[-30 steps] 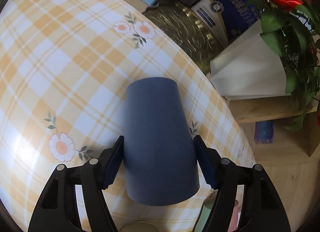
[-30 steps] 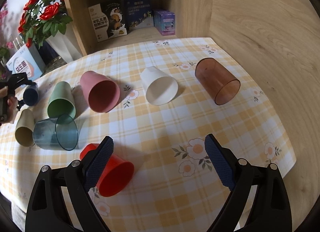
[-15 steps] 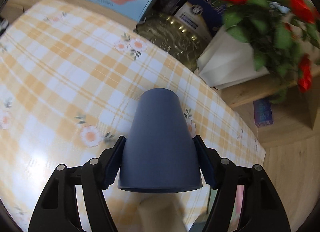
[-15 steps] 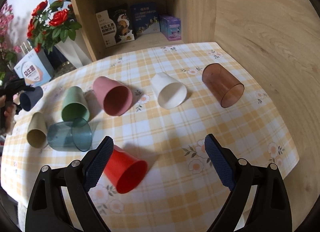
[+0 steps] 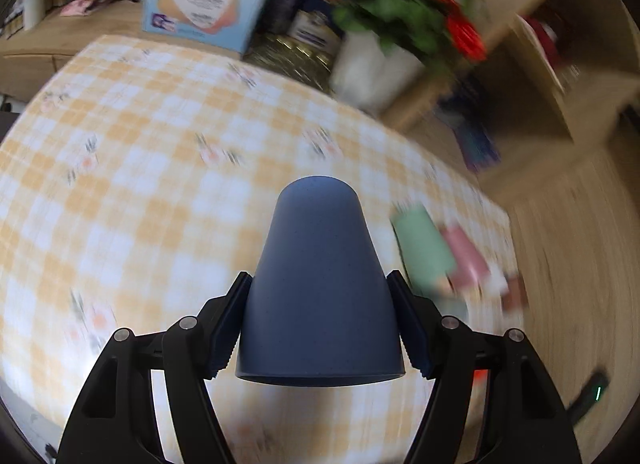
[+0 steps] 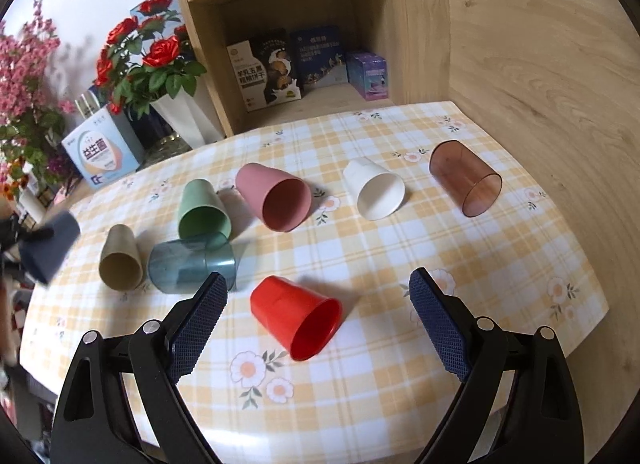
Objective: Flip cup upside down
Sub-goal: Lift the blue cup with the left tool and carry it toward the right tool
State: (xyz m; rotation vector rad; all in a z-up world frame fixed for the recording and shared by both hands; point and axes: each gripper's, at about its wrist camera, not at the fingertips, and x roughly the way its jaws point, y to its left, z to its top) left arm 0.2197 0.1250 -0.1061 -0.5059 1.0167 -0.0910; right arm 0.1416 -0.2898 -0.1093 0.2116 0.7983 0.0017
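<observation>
Between the left claw's (image 5: 318,322) ribbed pads, a smooth, matte, tapered navy cup (image 5: 320,296).

The dark blue cup (image 5: 320,296) looks like matt, faintly speckled plastic. The bench's checked cover (image 6: 400,264) has a smooth, slightly glossy sheen. The brown cup (image 6: 466,178) and teal cup (image 6: 192,264) are clear glossy plastic. The shelf (image 6: 372,24) shows pale wood grain. The right gripper (image 6: 316,320) pads (image 6: 438,322) are rough-textured.
</observation>
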